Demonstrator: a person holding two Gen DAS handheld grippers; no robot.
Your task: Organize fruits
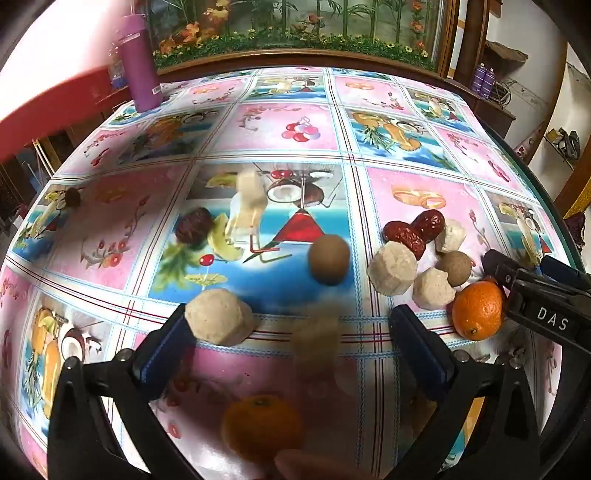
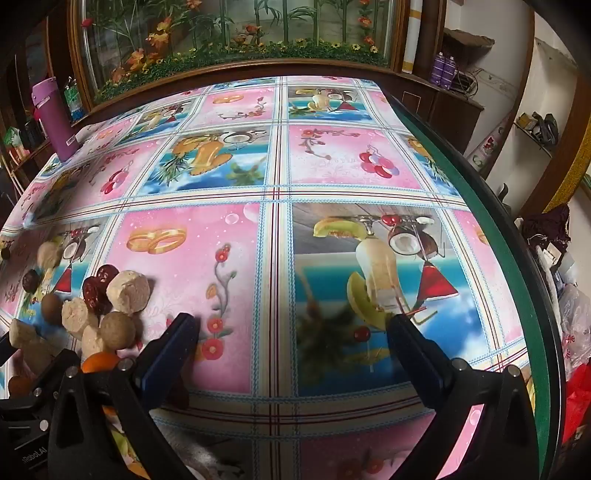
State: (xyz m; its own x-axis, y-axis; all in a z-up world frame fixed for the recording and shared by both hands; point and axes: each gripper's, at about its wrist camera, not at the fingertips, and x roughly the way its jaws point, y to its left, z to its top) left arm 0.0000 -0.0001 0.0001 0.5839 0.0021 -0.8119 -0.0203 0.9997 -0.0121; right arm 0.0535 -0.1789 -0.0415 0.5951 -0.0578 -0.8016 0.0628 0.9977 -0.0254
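In the left wrist view, my left gripper (image 1: 291, 332) is open. A blurred brown round fruit (image 1: 317, 332) sits between its fingers, not gripped. A beige chunk (image 1: 218, 321) rests against the left fingertip, and an orange (image 1: 260, 428) lies below. A brown round fruit (image 1: 328, 264) sits ahead. At right lies a cluster: beige chunks (image 1: 393, 267), red dates (image 1: 415, 229), a brown ball (image 1: 454, 267) and an orange (image 1: 478, 310), with my right gripper's body beside it. A dark date (image 1: 194, 225) lies at left. My right gripper (image 2: 291, 332) is open and empty over bare cloth; the cluster (image 2: 110, 314) is to its left.
A patterned plastic tablecloth covers the glass-edged table (image 2: 480, 206). A purple bottle (image 1: 140, 62) stands at the far left corner. A small dark fruit (image 1: 74, 197) lies far left. A planter with artificial flowers (image 1: 295, 33) backs the table. Bags (image 2: 572, 332) sit off the right edge.
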